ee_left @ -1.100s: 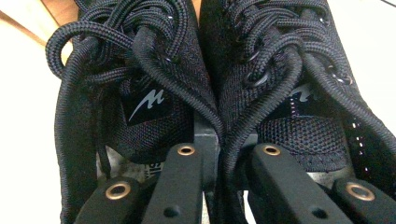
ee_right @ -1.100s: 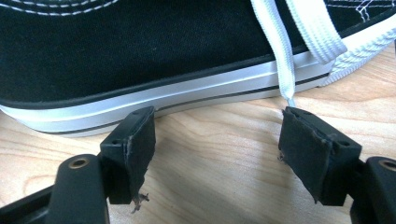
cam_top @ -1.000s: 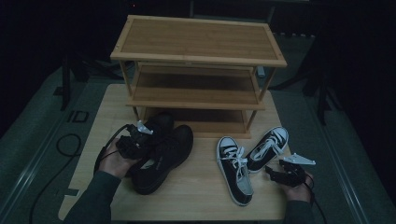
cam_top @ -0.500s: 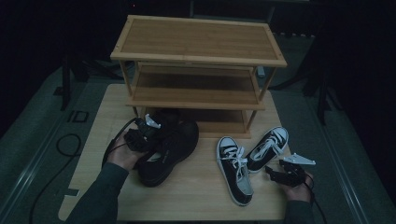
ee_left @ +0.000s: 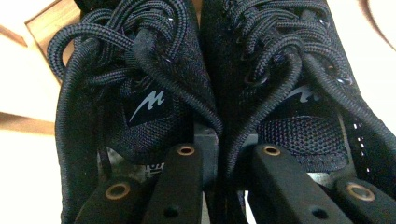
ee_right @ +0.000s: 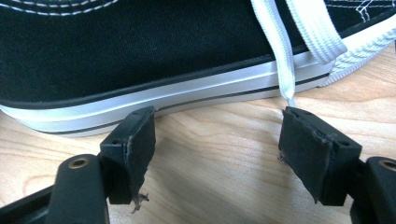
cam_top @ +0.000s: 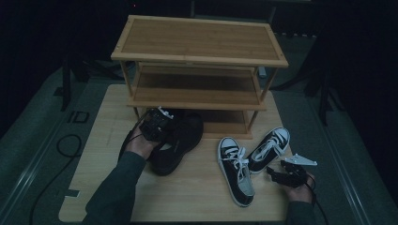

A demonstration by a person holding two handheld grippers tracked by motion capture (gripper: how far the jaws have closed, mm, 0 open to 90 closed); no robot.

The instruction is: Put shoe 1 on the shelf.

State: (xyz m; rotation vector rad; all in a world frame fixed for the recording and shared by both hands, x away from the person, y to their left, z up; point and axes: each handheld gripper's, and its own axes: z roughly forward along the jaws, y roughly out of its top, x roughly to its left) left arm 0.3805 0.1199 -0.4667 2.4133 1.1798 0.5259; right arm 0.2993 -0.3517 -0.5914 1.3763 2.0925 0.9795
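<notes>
- The left claw (cam_top: 162, 123) is clamped on the inner collars of a pair of black sneakers (cam_top: 180, 140), held side by side at the wooden shoe rack's (cam_top: 199, 56) bottom shelf.
- Black-and-white canvas sneakers (cam_top: 237, 171) lie on the surface (cam_top: 197, 197).
- The right claw (cam_top: 274, 174) rests beside them, jaws spread, empty.

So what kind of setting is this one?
Probably a staged recording setup, not a home: a bamboo shoe rack and two pairs of shoes sit on a wooden board over grey flooring, with dark surroundings and stand legs.
</notes>
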